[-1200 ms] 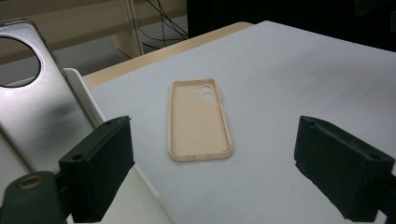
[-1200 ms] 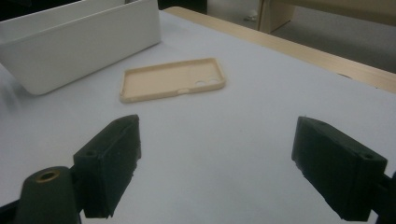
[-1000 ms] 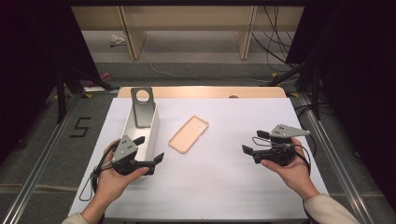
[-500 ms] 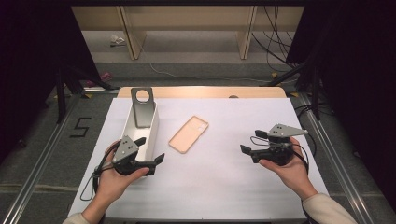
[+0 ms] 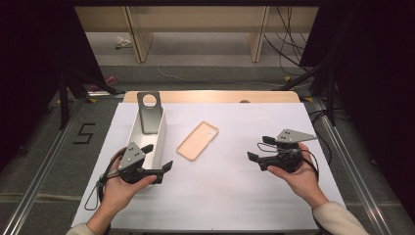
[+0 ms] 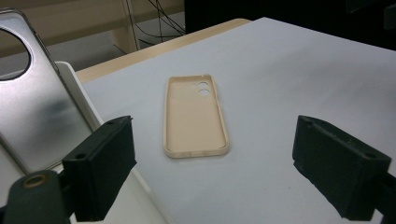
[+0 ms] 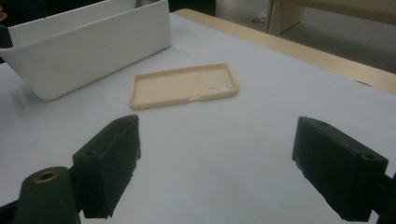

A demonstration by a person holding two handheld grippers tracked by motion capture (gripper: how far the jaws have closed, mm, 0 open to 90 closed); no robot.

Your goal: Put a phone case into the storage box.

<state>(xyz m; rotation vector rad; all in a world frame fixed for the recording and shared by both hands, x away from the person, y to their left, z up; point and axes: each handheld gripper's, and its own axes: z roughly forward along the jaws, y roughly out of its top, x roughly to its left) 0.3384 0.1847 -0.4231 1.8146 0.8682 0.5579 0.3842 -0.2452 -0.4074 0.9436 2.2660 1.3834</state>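
Two grippers, left (image 5: 157, 169) and right (image 5: 255, 159), jaws spread and empty, flank the case (image 5: 197, 140), its long axis toward 1 o'clock, left slightly nearer.

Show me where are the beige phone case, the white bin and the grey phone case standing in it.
beige phone case (image 5: 197, 141): high view, middle of its inner face.
white bin (image 7: 93, 51): right gripper view, its long outer wall.
grey phone case (image 6: 35, 116): left gripper view, flat back below the round hole.
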